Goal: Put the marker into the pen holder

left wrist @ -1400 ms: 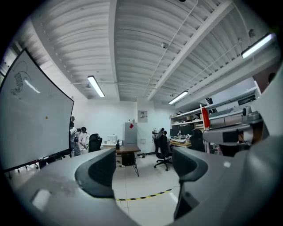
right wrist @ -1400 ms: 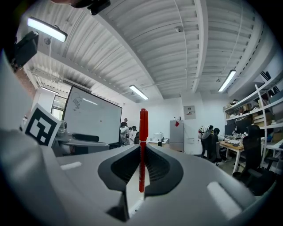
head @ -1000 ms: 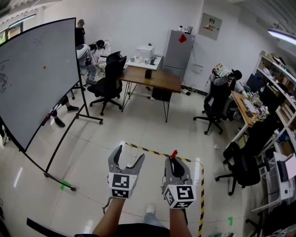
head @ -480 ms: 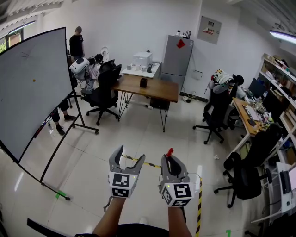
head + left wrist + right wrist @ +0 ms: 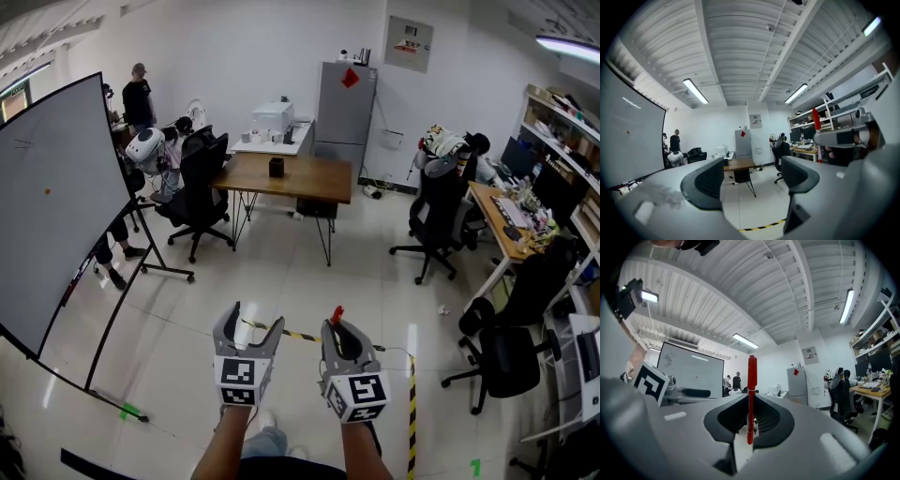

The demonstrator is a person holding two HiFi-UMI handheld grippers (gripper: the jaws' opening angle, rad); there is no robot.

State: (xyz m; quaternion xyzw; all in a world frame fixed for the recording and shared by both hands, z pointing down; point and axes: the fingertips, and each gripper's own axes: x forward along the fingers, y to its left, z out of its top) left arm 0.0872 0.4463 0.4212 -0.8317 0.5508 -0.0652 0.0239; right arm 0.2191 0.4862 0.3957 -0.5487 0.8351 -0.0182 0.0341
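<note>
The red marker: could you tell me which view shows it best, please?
The right gripper view: the red marker stands upright, full length, clamped in the shut right gripper. The head view shows only its tip above that gripper; the left gripper view, a thin red sliver at right.

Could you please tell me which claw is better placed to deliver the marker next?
Right. The right claw is shut on the red marker, holding it upright, while the left claw stands open and empty.

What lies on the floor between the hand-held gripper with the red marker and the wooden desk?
The head view shows only bare tiled floor, crossed by a yellow-black tape strip just beyond the right hand-held gripper holding the marker.
</note>
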